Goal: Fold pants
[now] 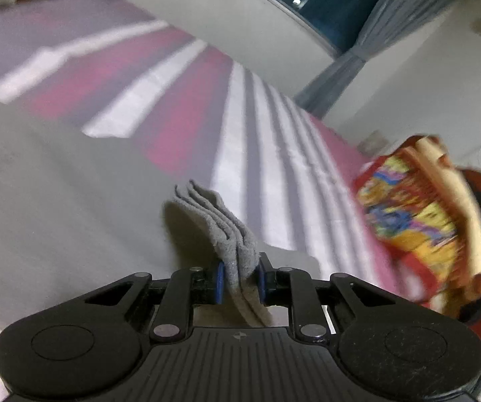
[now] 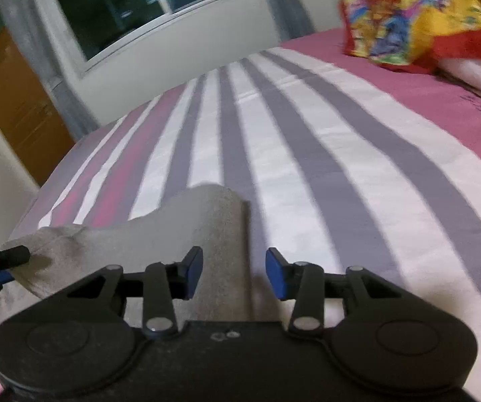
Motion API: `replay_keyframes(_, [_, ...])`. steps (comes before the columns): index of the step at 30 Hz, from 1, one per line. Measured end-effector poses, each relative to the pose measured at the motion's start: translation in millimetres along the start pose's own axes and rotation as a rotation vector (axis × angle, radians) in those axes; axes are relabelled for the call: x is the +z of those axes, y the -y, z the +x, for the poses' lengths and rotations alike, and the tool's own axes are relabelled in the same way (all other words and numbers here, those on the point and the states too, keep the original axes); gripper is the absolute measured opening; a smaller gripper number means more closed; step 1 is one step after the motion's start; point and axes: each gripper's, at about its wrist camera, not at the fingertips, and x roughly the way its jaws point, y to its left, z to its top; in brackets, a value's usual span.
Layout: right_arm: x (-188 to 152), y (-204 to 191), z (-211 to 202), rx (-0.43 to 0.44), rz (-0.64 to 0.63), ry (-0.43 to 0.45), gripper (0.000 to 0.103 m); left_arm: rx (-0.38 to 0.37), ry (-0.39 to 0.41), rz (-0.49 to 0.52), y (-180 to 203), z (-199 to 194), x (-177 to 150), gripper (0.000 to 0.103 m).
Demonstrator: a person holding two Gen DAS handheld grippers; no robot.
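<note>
While the left hand-held gripper (image 1: 239,279) pinches stacked layers of the grey knit pants (image 1: 222,224) over the striped pink-and-white bed (image 1: 240,127), the right hand-held gripper (image 2: 234,276) stands released.

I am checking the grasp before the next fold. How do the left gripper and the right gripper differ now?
The left gripper is shut on the grey pants, several layers pinched between its pads; the right gripper is open and holds nothing. The left one's cloth stands up from its jaws; the right one only has a pants edge lying between its fingers. Both are black with blue pads and point over the striped bedcover.
</note>
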Motion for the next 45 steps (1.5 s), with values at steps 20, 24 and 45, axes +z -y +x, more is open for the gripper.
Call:
replay_keyframes(20, [-12,-66,44,-0.007,-0.232,-0.131,0.039,0.110,0.018,0.067,-6,-6,10,0.024])
replay_keyframes(24, [-16,-70,52,-0.010,-0.252,-0.148,0.039,0.135,0.063,0.002,-15,-17,20,0.024])
replay_keyframes(45, [-34,-75,83,-0.015,-0.276,-0.159,0.043,0.190,-0.176,0.170,-12,77,-24,0.024])
